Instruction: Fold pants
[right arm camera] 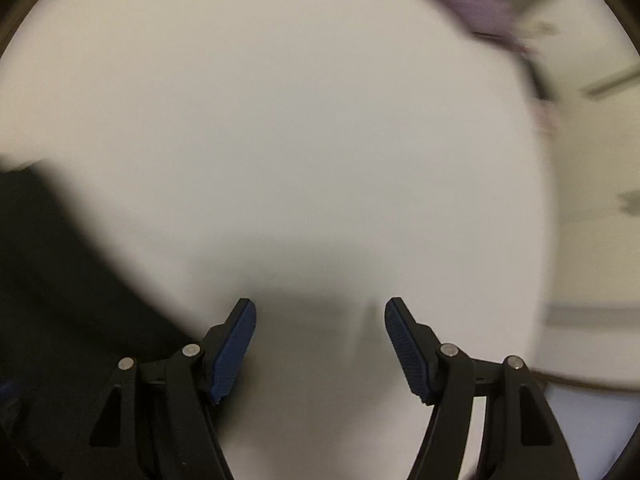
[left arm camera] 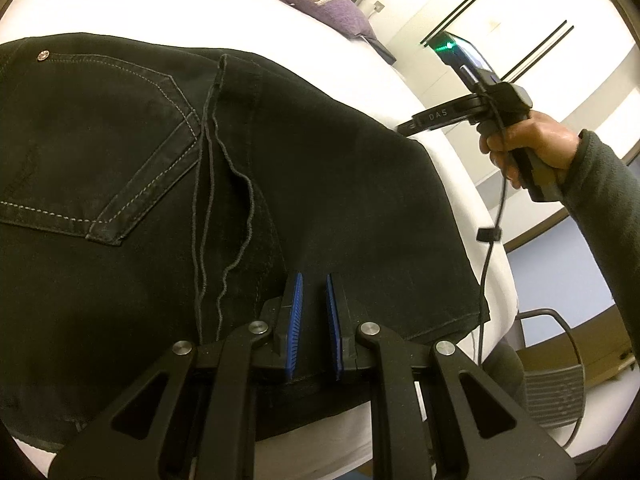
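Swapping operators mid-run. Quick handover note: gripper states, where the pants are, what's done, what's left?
Left hand-held gripper: jaws nearly shut, a narrow gap showing, over the near edge of the black pants; no cloth visibly pinched.
Right hand-held gripper: open, empty, over bare white bed; its view is blurred.
Pants: lying on the bed, back pocket up, hem at the near right corner. They look folded leg over leg.
Purple pillow lies at the far end of the bed.
Left: probably the crosswise folds; none visible yet.
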`<move>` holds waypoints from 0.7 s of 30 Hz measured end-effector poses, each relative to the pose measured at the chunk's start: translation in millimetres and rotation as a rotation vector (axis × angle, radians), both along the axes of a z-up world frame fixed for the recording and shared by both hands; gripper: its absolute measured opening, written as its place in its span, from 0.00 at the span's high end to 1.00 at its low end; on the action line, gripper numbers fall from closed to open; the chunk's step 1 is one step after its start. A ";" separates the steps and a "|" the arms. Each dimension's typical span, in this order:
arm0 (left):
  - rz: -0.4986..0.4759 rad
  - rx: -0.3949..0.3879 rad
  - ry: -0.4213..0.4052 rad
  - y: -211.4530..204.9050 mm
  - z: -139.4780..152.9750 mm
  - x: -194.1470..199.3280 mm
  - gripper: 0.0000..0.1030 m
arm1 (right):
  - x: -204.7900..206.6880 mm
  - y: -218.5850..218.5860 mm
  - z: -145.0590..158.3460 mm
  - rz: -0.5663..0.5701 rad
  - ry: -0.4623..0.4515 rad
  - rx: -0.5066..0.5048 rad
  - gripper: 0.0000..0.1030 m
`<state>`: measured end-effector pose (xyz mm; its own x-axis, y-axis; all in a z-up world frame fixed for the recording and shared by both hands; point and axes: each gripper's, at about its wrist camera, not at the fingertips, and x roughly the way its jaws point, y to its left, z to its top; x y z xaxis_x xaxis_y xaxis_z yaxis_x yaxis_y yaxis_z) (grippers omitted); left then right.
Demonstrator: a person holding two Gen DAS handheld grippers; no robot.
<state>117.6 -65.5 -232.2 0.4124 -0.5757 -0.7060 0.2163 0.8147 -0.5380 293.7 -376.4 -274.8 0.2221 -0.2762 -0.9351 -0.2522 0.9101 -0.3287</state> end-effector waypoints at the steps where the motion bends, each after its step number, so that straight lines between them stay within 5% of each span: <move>1: 0.000 0.001 0.000 -0.2 -0.3 0.0 0.89 | 2.4 -13.8 3.3 -0.061 -0.028 -0.009 0.33; 3: 0.000 0.003 0.000 0.5 -0.4 -0.3 0.89 | -3.1 -29.4 12.4 -0.146 -0.042 0.082 0.33; 5: 0.003 0.006 0.000 2.3 0.9 -0.6 0.89 | -20.0 -17.3 25.7 -0.059 -0.056 0.256 0.33; 11: 0.003 0.017 0.000 3.0 4.9 -1.0 0.88 | -63.5 40.9 44.9 0.113 -0.099 0.521 0.33; 17: 0.000 0.021 -0.004 1.9 7.1 -1.9 0.88 | -52.1 17.0 -8.6 0.005 -0.100 0.319 0.32; 21: -0.004 0.016 -0.006 1.9 9.2 -2.3 0.88 | -57.0 -32.3 17.2 -0.230 -0.208 0.393 0.31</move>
<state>115.3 -63.6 -223.0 0.4143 -0.5656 -0.7131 0.2221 0.8226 -0.5234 236.7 -408.6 -257.6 0.3900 0.0245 -0.9205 0.0042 0.9996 0.0284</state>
